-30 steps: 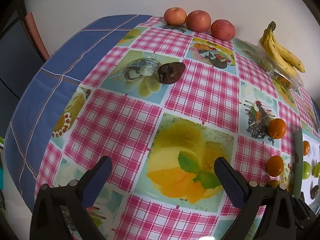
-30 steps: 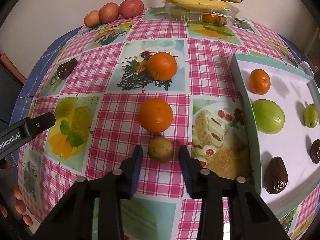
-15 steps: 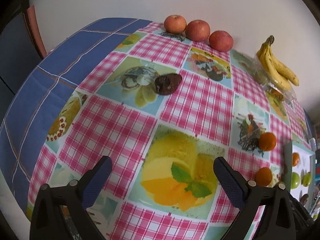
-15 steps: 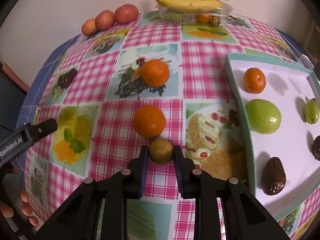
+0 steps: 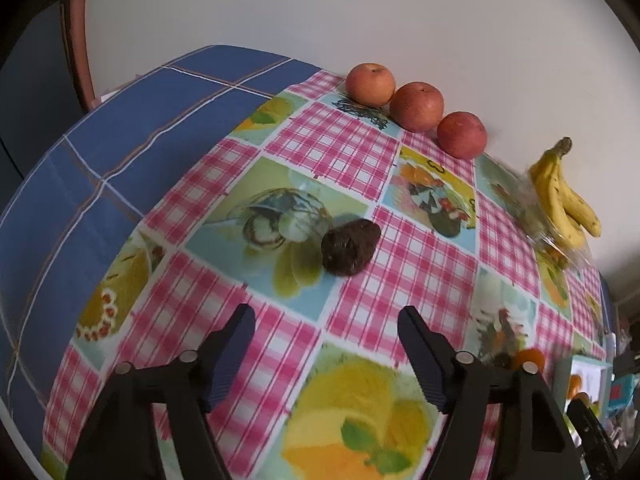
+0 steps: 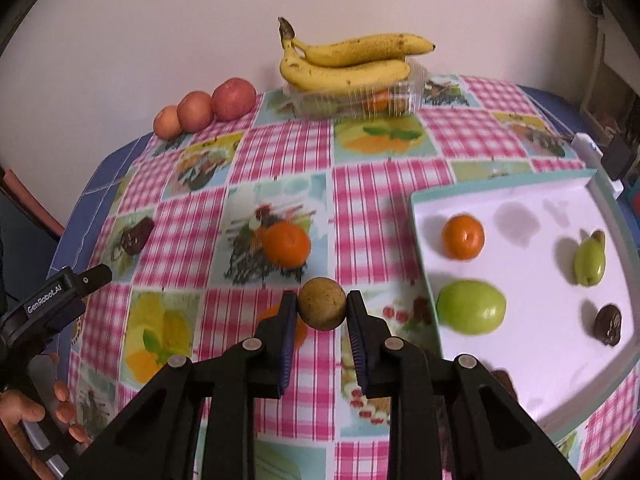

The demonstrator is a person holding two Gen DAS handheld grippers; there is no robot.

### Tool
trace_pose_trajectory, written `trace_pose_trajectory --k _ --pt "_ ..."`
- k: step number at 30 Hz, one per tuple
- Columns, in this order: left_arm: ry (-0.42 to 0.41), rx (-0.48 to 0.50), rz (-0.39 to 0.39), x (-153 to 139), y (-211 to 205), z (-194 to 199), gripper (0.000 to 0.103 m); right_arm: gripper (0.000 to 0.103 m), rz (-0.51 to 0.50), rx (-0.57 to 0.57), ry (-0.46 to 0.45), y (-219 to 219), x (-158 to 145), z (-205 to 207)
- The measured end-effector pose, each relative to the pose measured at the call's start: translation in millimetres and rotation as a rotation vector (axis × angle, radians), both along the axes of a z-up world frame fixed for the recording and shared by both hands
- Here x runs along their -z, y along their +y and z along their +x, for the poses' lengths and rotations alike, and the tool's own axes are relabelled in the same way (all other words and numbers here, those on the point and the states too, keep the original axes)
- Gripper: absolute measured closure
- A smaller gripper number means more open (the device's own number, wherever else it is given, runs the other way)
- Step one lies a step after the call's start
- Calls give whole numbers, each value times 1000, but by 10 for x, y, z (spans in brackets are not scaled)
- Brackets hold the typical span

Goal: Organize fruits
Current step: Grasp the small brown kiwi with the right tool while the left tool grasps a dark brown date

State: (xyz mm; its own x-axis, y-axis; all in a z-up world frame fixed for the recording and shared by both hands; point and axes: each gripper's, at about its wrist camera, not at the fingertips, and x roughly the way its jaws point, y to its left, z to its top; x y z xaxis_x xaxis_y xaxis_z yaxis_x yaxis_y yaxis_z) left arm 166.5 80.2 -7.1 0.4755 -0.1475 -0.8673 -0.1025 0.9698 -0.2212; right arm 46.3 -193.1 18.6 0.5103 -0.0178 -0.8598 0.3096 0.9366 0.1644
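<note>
My right gripper (image 6: pixel 322 307) is shut on a small brown round fruit (image 6: pixel 322 309) and holds it above the cloth. Two oranges lie below it: one (image 6: pixel 286 244) further back, one (image 6: pixel 299 332) half hidden behind the left finger. The white tray (image 6: pixel 516 196) to the right holds an orange (image 6: pixel 463 237), a green apple (image 6: pixel 471 307), a small green pear (image 6: pixel 589 262) and a dark fruit (image 6: pixel 608 325). My left gripper (image 5: pixel 326 354) is open and empty, just short of a dark brown fruit (image 5: pixel 349 246) on the cloth.
Three red apples (image 5: pixel 416 106) line the wall at the back. Bananas (image 6: pixel 348 62) lie on a clear plastic box (image 6: pixel 356 98) by the wall. The chequered cloth (image 5: pixel 360 148) covers the table; a blue cloth (image 5: pixel 120 120) covers its left part. The left gripper shows in the right wrist view (image 6: pixel 52 300).
My right gripper closed on the small brown fruit and lifted it off the cloth. My left gripper moved forward toward the dark brown fruit and narrowed slightly, still open.
</note>
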Motion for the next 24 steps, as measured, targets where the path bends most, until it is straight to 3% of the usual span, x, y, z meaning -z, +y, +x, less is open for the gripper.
trace_pose_trajectory --k 14,19,21,24 --pt "-54 20 -5 145 -97 412 51 77 -6 14 23 -205 193 328" --pt "-68 26 -29 188 -76 453 51 77 -4 17 33 -240 257 393" --pt "-69 32 -31 199 -88 462 60 77 -6 16 40 -236 284 414" --pt "-63 35 -42 216 -98 460 64 77 -6 12 47 -225 314 427"
